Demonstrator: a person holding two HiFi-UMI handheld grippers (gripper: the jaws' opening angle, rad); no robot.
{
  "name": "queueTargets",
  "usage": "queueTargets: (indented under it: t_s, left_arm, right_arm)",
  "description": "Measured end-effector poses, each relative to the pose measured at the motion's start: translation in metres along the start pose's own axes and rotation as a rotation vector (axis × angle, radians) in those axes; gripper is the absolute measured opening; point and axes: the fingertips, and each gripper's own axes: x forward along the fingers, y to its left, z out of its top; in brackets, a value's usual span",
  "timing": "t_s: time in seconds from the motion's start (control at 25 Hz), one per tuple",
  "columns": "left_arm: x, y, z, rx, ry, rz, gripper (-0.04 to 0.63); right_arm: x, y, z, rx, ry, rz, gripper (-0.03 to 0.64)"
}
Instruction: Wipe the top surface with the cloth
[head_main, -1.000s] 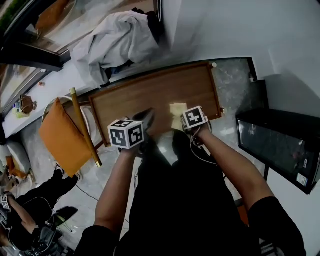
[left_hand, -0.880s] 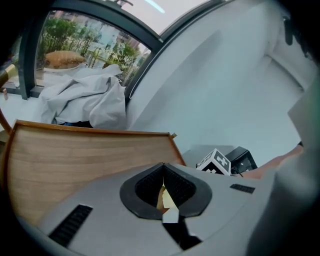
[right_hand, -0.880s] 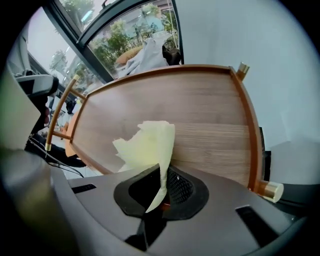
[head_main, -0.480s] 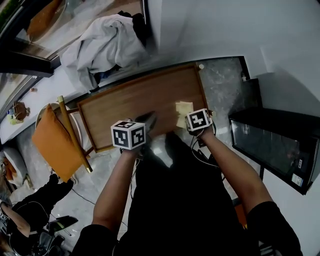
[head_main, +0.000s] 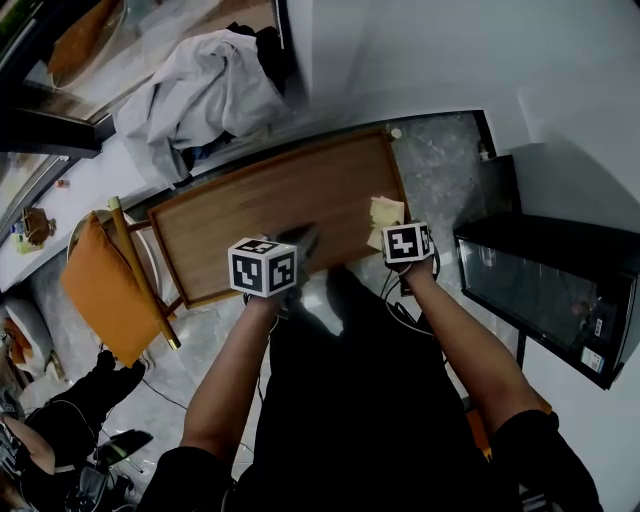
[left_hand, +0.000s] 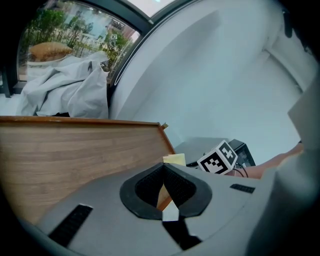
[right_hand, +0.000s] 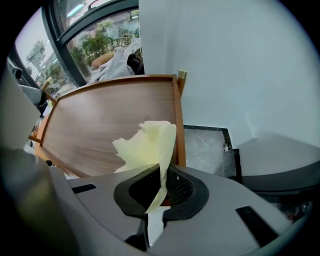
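Note:
The brown wooden table top (head_main: 260, 205) runs across the middle of the head view, with a raised rim. A pale yellow cloth (head_main: 384, 214) lies crumpled at its right end, close to the rim. My right gripper (head_main: 394, 230) is shut on that cloth, and in the right gripper view the cloth (right_hand: 148, 144) stands up from between the jaws of the right gripper (right_hand: 161, 171), over the wood (right_hand: 100, 125). My left gripper (head_main: 303, 240) hovers at the table's near edge, mid-length. Its jaws meet with nothing between them in the left gripper view (left_hand: 163, 168).
A chair with an orange cushion (head_main: 100, 290) stands at the table's left end. A white garment heap (head_main: 200, 90) lies beyond the far edge. A black cabinet (head_main: 545, 290) and a white wall flank the right side. A person (head_main: 60, 420) sits on the floor at lower left.
My right gripper has carried the yellow cloth rightwards along the table top, up to its right rim. The left gripper has stayed at the near edge.

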Motion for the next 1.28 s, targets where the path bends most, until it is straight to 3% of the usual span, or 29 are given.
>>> queueTargets:
  t_s: [0.12,0.28,0.52,0.84,1.08,1.28]
  left_arm:
    - [0.001,0.004,-0.005,-0.006,0.010,0.004,0.011]
    - [-0.009,0.009,-0.006,-0.016,-0.007,0.018,0.011]
    - [-0.046,0.021,0.005,-0.040,-0.087,0.044,0.011]
    - [-0.132,0.007,0.049,0.010,-0.304,0.051,0.011]
    - [-0.212,-0.013,0.090,0.054,-0.514,0.104,0.011]
    - [-0.264,-0.049,0.110,0.141,-0.661,0.123,0.011]
  right_arm:
    - [-0.006,0.001,0.005,0.012,-0.027,-0.005,0.033]
    - [-0.021,0.017,0.028,0.022,-0.104,0.059,0.032]
    - [-0.060,0.104,0.080,-0.046,-0.265,0.365,0.034]
    - [-0.154,0.219,0.143,-0.199,-0.485,0.766,0.033]
    - [-0.250,0.244,0.174,-0.314,-0.685,0.961,0.034]
    - [-0.320,0.233,0.187,-0.422,-0.847,1.014,0.032]
